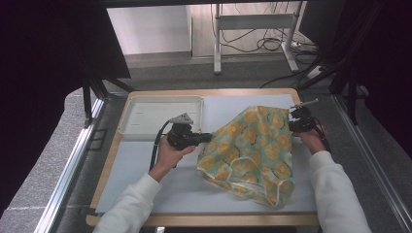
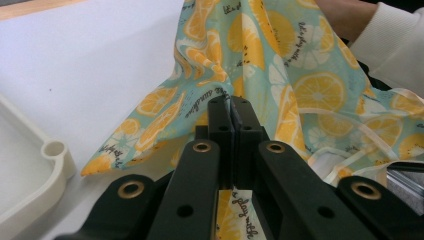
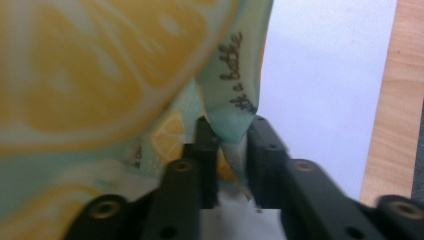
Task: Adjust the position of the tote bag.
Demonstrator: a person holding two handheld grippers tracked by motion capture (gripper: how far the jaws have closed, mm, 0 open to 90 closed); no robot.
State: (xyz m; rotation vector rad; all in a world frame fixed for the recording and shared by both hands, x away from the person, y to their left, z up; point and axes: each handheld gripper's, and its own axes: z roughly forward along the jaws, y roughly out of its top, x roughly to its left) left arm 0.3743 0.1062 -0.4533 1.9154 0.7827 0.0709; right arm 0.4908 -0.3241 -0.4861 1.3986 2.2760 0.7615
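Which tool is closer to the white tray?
Left. The left tool sits just below the tray while pinching the lemon cloth. The right tool is across the table, at the cloth's far edge.

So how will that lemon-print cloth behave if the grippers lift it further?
The lemon-print cloth looks floppy: it sags in folds between the left gripper and right gripper. It is probably light. It may slip free where the right jaws stand apart.
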